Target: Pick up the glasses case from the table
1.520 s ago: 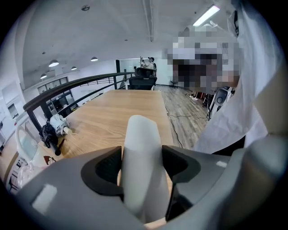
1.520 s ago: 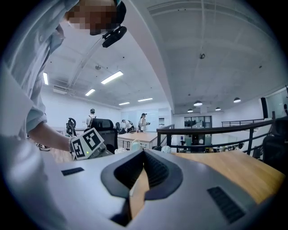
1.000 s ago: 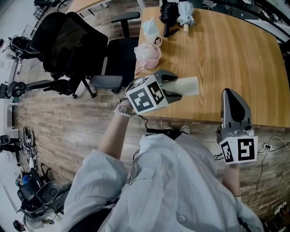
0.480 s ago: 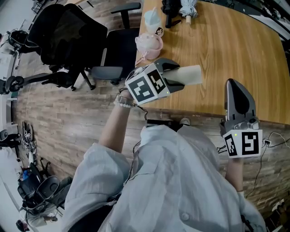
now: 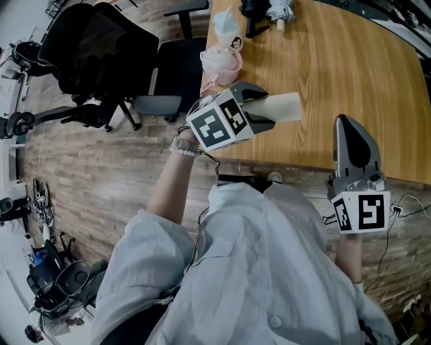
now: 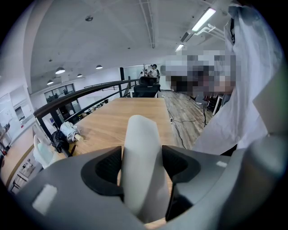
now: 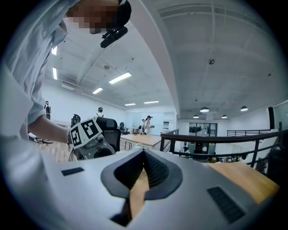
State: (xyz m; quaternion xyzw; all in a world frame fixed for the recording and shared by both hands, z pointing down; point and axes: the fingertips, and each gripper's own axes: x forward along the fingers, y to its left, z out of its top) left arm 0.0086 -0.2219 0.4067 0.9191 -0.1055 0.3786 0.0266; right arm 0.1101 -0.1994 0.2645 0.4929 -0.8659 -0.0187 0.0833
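The glasses case (image 5: 284,107) is a pale cream, rounded case, and my left gripper (image 5: 267,116) is shut on it, holding it above the near part of the wooden table (image 5: 350,74). In the left gripper view the case (image 6: 141,161) stands upright between the two dark jaws and fills the gap. My right gripper (image 5: 352,132) hangs over the table's near edge at the right, shut with nothing in it. In the right gripper view its jaws (image 7: 143,167) meet at the tips.
At the table's far left corner lie a pink pouch (image 5: 221,65), a pale cup (image 5: 225,28), a black item (image 5: 252,15) and a folded white umbrella (image 5: 278,12). Black office chairs (image 5: 101,57) stand left of the table. Cables (image 5: 404,202) run on the wooden floor.
My left gripper has carried the case slightly up and further over the table. The right gripper has hardly moved.
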